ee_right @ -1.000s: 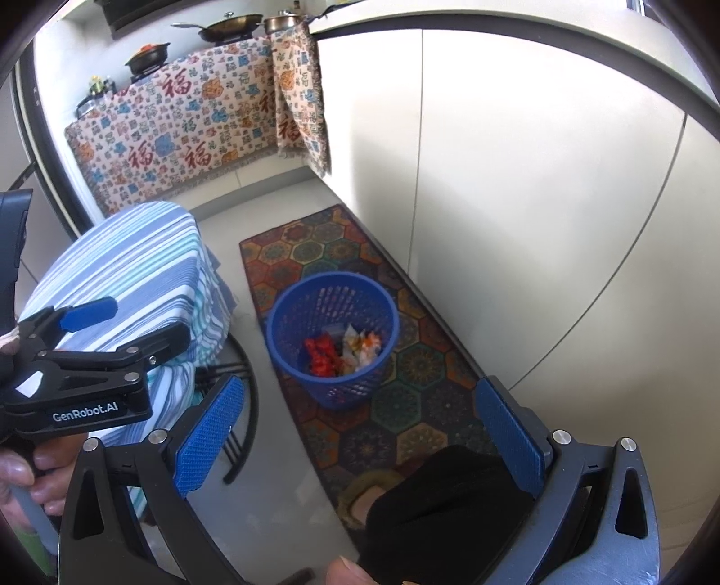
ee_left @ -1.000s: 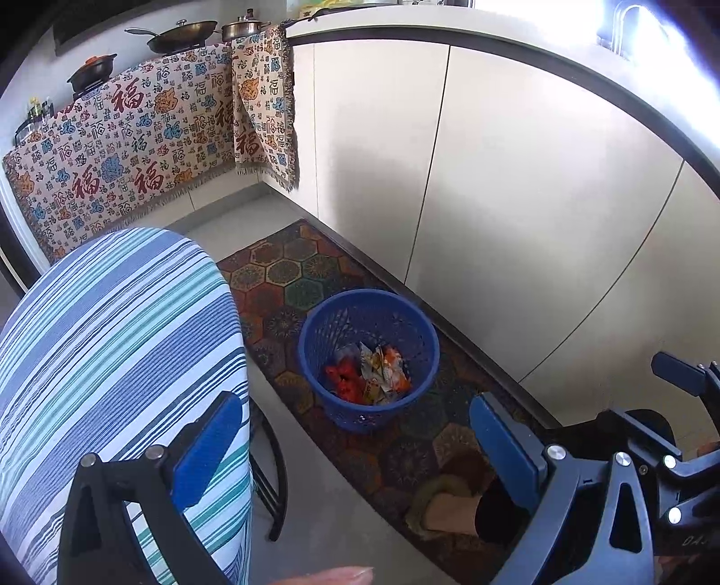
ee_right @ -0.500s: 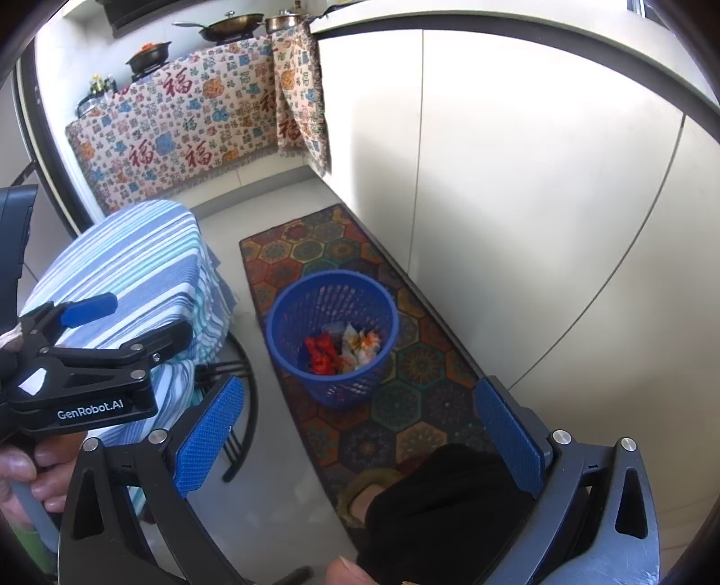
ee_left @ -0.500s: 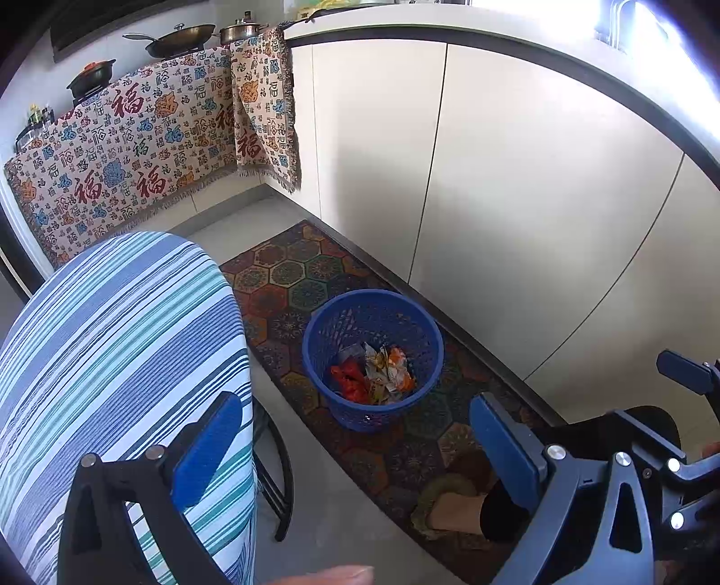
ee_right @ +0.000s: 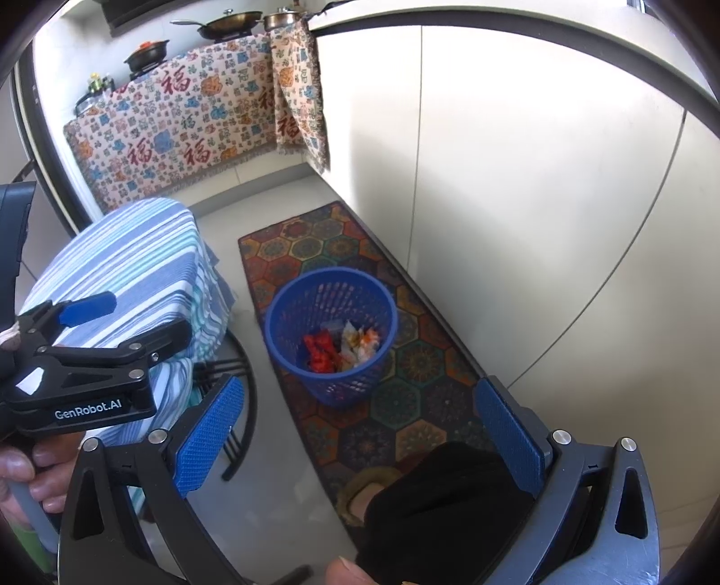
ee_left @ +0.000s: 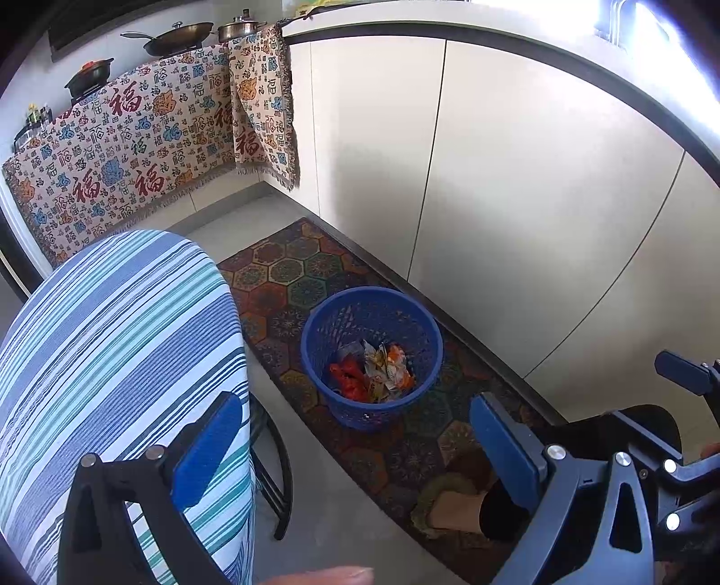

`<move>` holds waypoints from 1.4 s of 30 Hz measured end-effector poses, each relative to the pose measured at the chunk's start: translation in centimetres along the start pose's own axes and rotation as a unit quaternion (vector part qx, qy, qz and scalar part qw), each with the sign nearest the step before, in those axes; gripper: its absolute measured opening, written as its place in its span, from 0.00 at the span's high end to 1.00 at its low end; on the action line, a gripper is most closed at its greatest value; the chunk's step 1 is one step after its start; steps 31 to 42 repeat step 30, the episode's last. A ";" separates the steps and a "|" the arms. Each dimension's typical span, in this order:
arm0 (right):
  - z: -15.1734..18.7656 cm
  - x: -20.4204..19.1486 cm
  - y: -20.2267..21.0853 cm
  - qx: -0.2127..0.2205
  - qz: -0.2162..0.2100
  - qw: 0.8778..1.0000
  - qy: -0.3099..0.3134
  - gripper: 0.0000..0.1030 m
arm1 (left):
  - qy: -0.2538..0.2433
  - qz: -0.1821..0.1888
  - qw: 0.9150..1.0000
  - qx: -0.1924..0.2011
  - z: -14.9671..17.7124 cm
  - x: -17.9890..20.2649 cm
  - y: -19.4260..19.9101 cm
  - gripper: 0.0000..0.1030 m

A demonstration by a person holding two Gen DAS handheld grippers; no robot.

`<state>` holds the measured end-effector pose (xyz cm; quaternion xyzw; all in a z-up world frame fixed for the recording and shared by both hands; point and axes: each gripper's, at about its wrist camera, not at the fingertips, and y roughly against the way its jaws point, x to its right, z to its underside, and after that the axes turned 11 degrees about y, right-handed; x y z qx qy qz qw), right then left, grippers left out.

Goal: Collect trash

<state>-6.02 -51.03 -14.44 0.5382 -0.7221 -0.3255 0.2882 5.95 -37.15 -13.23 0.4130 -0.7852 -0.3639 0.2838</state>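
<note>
Currently — status: both tools held high, no carrying in progress.
Left tool [ee_left: 355, 445]: jaws spread wide, nothing between the pads.
Right tool [ee_right: 357, 438]: jaws likewise spread, empty.
Trash [ee_left: 373, 371]: red and orange-white wrappers lying at the bottom of the blue basket [ee_left: 315, 324], which stands on the patterned rug [ee_left: 288, 270].
Striped bench [ee_left: 112, 324]: visible top bare of litter.
Step, judged: deposit done — search phase.
Next: locate any remaining scrap, then lower a tool onto it.

I stand in a home kitchen: pans [ee_left: 177, 38] on the counter, pale cabinets [ee_left: 517, 189] (handleless), a patterned floor rug [ee_right: 360, 405].
</note>
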 end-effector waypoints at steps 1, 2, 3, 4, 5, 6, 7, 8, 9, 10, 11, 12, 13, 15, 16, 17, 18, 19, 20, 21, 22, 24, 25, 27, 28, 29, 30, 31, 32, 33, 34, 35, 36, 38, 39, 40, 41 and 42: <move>0.0 0.0 0.0 0.000 0.000 1.000 0.000 0.00 | 0.001 0.000 1.000 0.000 0.0 0.0 0.0 0.00; 0.0 -0.1 0.0 -0.001 0.000 1.000 0.000 0.00 | 0.000 0.000 1.000 -0.001 0.0 0.0 0.0 0.00; 0.0 -0.1 0.0 -0.001 0.000 1.000 0.000 0.00 | -0.001 0.001 1.000 -0.001 0.1 0.0 0.0 0.00; 0.0 -0.1 0.0 -0.001 -0.001 1.000 0.000 0.00 | -0.001 0.001 1.000 -0.001 0.0 0.0 0.0 0.00; 0.0 -0.1 0.0 -0.001 -0.001 1.000 0.000 0.00 | -0.001 0.001 1.000 -0.001 0.0 0.0 0.0 0.00; 0.0 -0.1 0.0 -0.002 -0.001 1.000 0.000 0.00 | -0.001 0.001 1.000 -0.002 0.1 0.0 0.0 0.00; 0.0 -0.2 0.0 -0.002 -0.001 1.000 0.000 0.00 | -0.001 0.001 1.000 -0.002 0.1 0.0 -0.1 0.00; 0.0 -0.2 0.0 -0.002 -0.001 1.000 0.000 0.00 | -0.001 0.002 1.000 -0.003 0.1 0.0 -0.1 0.00; 0.0 -0.2 0.0 -0.002 -0.001 1.000 0.000 0.00 | -0.001 0.002 1.000 -0.003 0.1 0.0 -0.1 0.00; 0.0 -0.2 0.0 -0.002 -0.001 1.000 0.000 0.00 | -0.002 0.002 1.000 -0.004 0.1 -0.1 -0.1 0.00; 0.1 -0.2 -0.1 -0.002 -0.001 1.000 0.000 0.00 | -0.002 0.003 1.000 -0.004 0.2 -0.1 -0.1 0.00; 0.2 -0.2 -0.1 -0.003 -0.001 1.000 -0.001 0.00 | -0.002 0.002 1.000 -0.004 0.1 -0.1 -0.1 0.00; 0.2 -0.1 -0.2 -0.003 -0.001 1.000 -0.001 0.00 | -0.002 0.002 1.000 -0.004 0.1 -0.1 -0.1 0.00; 0.3 0.0 -0.3 -0.004 -0.002 1.000 -0.001 0.00 | -0.003 0.003 1.000 -0.006 0.2 -0.1 -0.2 0.00; 0.3 0.0 -0.4 -0.005 -0.002 1.000 -0.001 0.00 | -0.003 0.003 1.000 -0.007 0.2 -0.2 -0.2 0.00; 0.3 0.0 -0.5 -0.005 -0.003 1.000 -0.001 0.00 | -0.004 0.002 1.000 -0.008 0.3 -0.2 -0.3 0.00; 0.3 0.0 -0.5 -0.006 -0.003 1.000 -0.001 0.00 | -0.004 0.002 1.000 -0.008 0.3 -0.2 -0.4 0.00; 0.3 0.0 -0.6 -0.007 -0.003 1.000 -0.001 0.00 | -0.004 0.003 1.000 -0.009 0.3 -0.3 -0.4 0.00; 0.3 0.0 -0.6 -0.008 -0.002 1.000 -0.002 0.00 | -0.005 0.003 1.000 -0.010 0.3 -0.3 -0.5 0.00; 0.4 0.0 -0.7 -0.009 -0.002 1.000 -0.003 0.00 | -0.005 0.003 1.000 -0.010 0.3 -0.3 -0.6 0.00; 0.4 0.1 -0.8 -0.011 -0.002 1.000 -0.004 0.00 | -0.006 0.003 1.000 -0.011 0.3 -0.3 -0.6 0.00; 0.4 -0.1 -0.8 -0.012 -0.001 1.000 -0.005 0.00 | -0.004 0.007 1.000 -0.009 0.4 -0.4 -0.7 0.00; 0.3 0.0 -0.9 -0.013 -0.001 1.000 -0.005 0.00 | -0.002 0.010 1.000 -0.008 0.4 -0.5 -0.7 0.00; 0.3 0.0 -1.0 -0.015 -0.001 1.000 -0.005 0.00 | -0.001 0.015 1.000 -0.006 0.6 -0.6 -0.7 0.00; 0.3 0.0 -1.1 -0.016 -0.001 1.000 -0.006 0.00 | -0.002 0.015 1.000 -0.005 0.6 -0.6 -0.7 0.00; 0.3 0.0 -1.2 -0.018 0.000 1.000 -0.006 0.00 | -0.004 0.014 1.000 -0.004 0.7 -0.6 -0.7 0.00; 0.3 0.0 -1.4 -0.019 0.001 1.000 -0.006 0.00 | -0.005 0.014 1.000 -0.005 0.6 -0.6 -0.7 0.00; 0.3 0.0 -1.4 -0.019 0.001 1.000 -0.006 0.00 | -0.005 0.014 1.000 -0.005 0.6 -0.6 -0.7 0.00; 0.3 0.0 -1.4 -0.019 0.001 1.000 -0.006 0.00 | -0.005 0.014 1.000 -0.005 0.6 -0.6 -0.7 0.00; 0.3 0.0 -1.4 -0.019 0.001 1.000 -0.006 0.00 | -0.005 0.014 1.000 -0.005 0.6 -0.6 -0.7 0.00; 0.3 0.0 -1.4 -0.019 0.001 1.000 -0.006 0.00 | -0.005 0.014 1.000 -0.005 0.6 -0.6 -0.7 0.00; 0.3 0.0 -1.4 -0.019 0.001 1.000 -0.006 0.00 | -0.005 0.014 1.000 -0.005 0.6 -0.6 -0.7 0.00; 0.3 0.0 -1.4 -0.019 0.001 1.000 -0.006 0.00 | -0.005 0.014 1.000 -0.005 0.6 -0.6 -0.7 0.00; 0.3 0.0 -1.4 -0.019 0.001 1.000 -0.006 0.00 | -0.005 0.014 1.000 -0.005 0.6 -0.6 -0.7 0.00; 0.3 0.0 -1.4 -0.019 0.001 1.000 -0.006 0.00 | -0.005 0.014 1.000 -0.005 0.6 -0.6 -0.7 0.00; 0.3 0.0 -1.4 -0.019 0.001 1.000 -0.006 0.00 | -0.005 0.014 1.000 -0.005 0.6 -0.6 -0.7 0.00; 0.3 0.0 -1.4 -0.019 0.001 1.000 -0.006 0.00 | -0.005 0.014 1.000 -0.005 0.6 -0.6 -0.7 0.00; 0.3 0.0 -1.4 -0.019 0.001 1.000 -0.006 0.00 | -0.005 0.014 1.000 -0.005 0.6 -0.6 -0.7 0.00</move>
